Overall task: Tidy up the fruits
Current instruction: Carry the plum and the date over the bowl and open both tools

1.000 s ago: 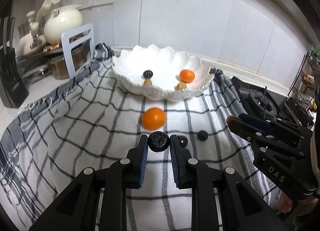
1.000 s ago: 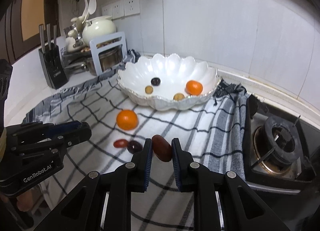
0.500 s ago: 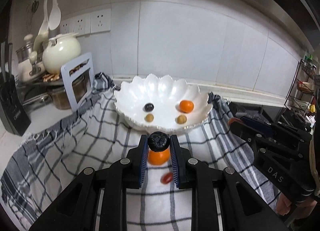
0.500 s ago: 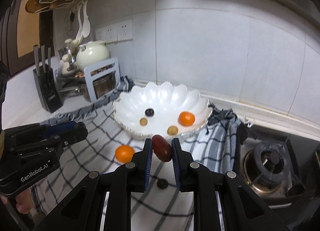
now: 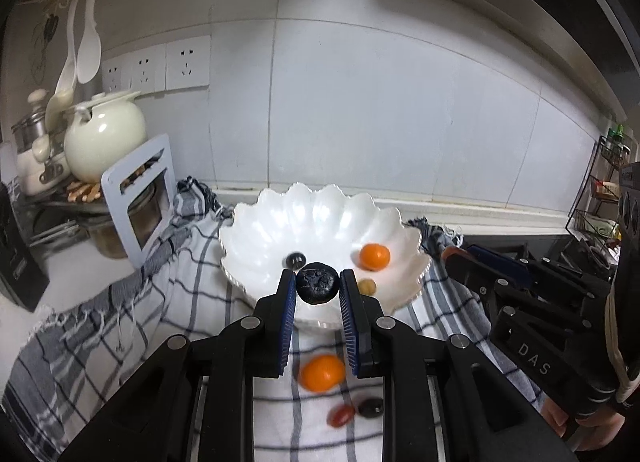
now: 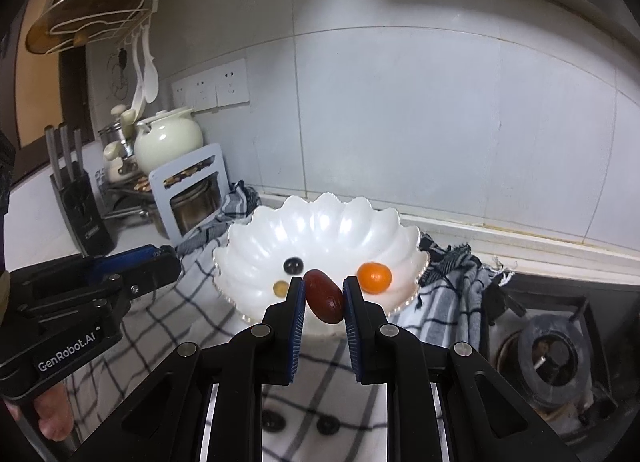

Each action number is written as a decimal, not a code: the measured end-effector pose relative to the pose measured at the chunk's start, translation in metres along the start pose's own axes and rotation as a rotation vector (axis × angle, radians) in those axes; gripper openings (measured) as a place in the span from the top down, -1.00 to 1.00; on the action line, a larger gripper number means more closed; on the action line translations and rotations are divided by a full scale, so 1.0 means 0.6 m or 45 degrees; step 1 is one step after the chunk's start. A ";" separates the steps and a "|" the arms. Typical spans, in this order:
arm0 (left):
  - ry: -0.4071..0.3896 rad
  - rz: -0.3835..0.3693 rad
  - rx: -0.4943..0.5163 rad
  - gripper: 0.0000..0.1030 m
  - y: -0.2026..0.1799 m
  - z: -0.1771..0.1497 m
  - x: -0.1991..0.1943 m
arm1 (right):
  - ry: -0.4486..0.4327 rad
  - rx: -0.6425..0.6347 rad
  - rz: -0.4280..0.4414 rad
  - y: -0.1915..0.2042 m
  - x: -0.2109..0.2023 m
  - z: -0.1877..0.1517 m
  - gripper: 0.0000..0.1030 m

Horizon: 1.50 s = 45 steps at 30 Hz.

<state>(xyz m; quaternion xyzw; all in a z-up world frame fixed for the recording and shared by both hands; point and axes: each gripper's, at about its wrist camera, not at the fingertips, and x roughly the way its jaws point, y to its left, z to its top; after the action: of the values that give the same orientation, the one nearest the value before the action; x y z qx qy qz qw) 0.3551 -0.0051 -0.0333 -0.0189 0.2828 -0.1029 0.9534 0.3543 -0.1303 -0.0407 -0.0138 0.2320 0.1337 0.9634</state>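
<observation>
On the left side, our left gripper [image 5: 318, 292] pinches a dark, wrinkled round fruit [image 5: 317, 285] between its blue pads. This fruit hangs in the air just in front of the near rim of the white scalloped ceramic bowl [image 5: 280, 221]. The bowl lies straight ahead and a little lower, so we judge that a short push forward will bring the fruit over the basin.

Inside the bowl there are already a small black berry [image 5: 295, 260], a small orange citrus [image 5: 374, 256] and a yellowish round fruit [image 5: 366, 286]. On the checked grey and white cloth [image 5: 132, 326] below the left gripper, a second orange citrus [image 5: 322, 372], a small red fruit [image 5: 341, 415] and a small dark oval fruit [image 5: 370, 408] are not yet collected.

On the right side, our right gripper [image 6: 323, 298] is closed on a reddish-brown oblong fruit, maybe a date [image 6: 324, 296]. Its long axis is tilted between the pads, from upper left to lower right. It also sits before the bowl's near rim, with the basin straight ahead.

Both grippers seem about equally near to the bowl, and they stand side by side. We think the risk is that they crowd each other at the rim, so one should release first.
</observation>
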 end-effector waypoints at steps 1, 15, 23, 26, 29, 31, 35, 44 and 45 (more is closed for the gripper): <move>-0.001 0.000 0.001 0.56 0.000 0.005 0.004 | -0.001 -0.002 -0.003 0.000 0.005 0.005 0.59; 0.037 -0.013 0.012 0.56 0.021 0.082 0.087 | 0.047 0.023 0.020 -0.015 0.099 0.076 0.59; 0.117 -0.021 0.007 0.56 0.036 0.113 0.155 | 0.128 0.027 0.021 -0.030 0.165 0.104 0.59; 0.143 -0.014 0.010 0.56 0.039 0.122 0.178 | 0.159 0.030 0.013 -0.039 0.191 0.112 0.59; 0.164 -0.001 0.034 0.56 0.040 0.128 0.200 | 0.198 0.040 0.014 -0.050 0.216 0.115 0.59; 0.181 0.002 0.041 0.56 0.041 0.132 0.215 | 0.224 0.046 0.010 -0.056 0.232 0.115 0.59; 0.229 0.006 0.043 0.56 0.045 0.138 0.251 | 0.268 0.058 0.003 -0.068 0.261 0.116 0.59; 0.337 0.001 0.035 0.56 0.046 0.140 0.314 | 0.360 0.065 0.001 -0.082 0.313 0.121 0.59; 0.346 0.001 0.031 0.55 0.048 0.141 0.320 | 0.370 0.071 0.001 -0.084 0.318 0.121 0.59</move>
<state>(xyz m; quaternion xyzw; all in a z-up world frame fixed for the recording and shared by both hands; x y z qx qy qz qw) 0.5637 -0.0185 -0.0681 0.0068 0.4082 -0.1074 0.9065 0.5634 -0.1246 -0.0641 -0.0062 0.3727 0.1244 0.9196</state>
